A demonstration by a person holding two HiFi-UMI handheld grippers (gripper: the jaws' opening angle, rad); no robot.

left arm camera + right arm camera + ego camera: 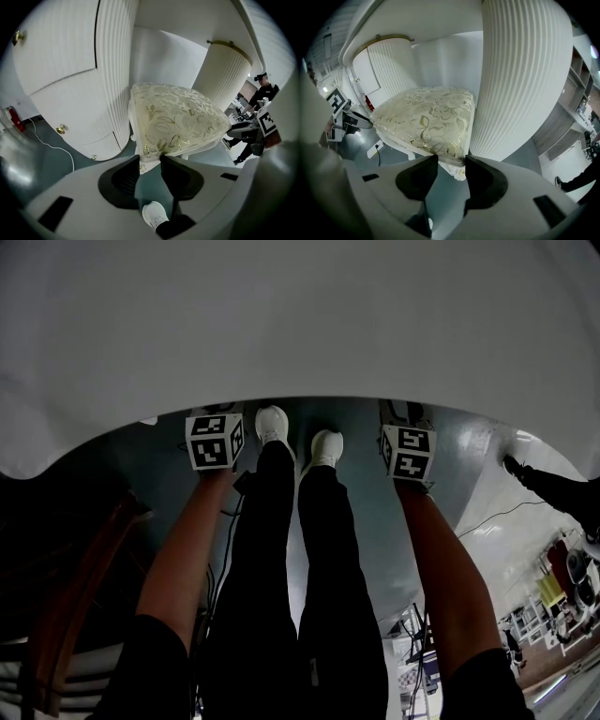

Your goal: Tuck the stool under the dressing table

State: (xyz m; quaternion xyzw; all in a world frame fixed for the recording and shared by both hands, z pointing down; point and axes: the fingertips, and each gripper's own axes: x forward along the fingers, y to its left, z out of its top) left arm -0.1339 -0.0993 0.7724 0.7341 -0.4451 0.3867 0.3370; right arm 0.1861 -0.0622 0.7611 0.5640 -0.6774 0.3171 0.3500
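Gold-patterned cream fabric, left gripper view: the stool (173, 122) is sitting in the knee gap of the dressing table (61, 61), with its seat lying under the white top. The left gripper (150, 160) is pinching the near left corner of the cushion, and both dark jaws are pressing on the fabric edge. The fluted left pedestal (115, 70) is standing just beside the stool. The fluted right pedestal (225, 75) is rising at the far right. Brass knobs (61, 130) are showing on the left cabinet front. A white cable (51, 149) is trailing over the grey-green floor (56, 161). One white shoe (154, 214) is showing below the jaws.

Right gripper view: the right gripper (451, 160) is clamping the stool's near right corner. Its jaws are flanking the cushion edge and the carved white frame beneath it. Contact appears firm, though the wide lens is leaving the exact touch line unclear. The right pedestal is standing just beside the seat's right edge.

Head view: the table's white top is filling the upper half and hiding the stool. The left marker cube (215, 440) and the right marker cube (408, 451) are showing just below its near edge, each at the end of a forearm. Black trousers (281, 596) are standing between them.
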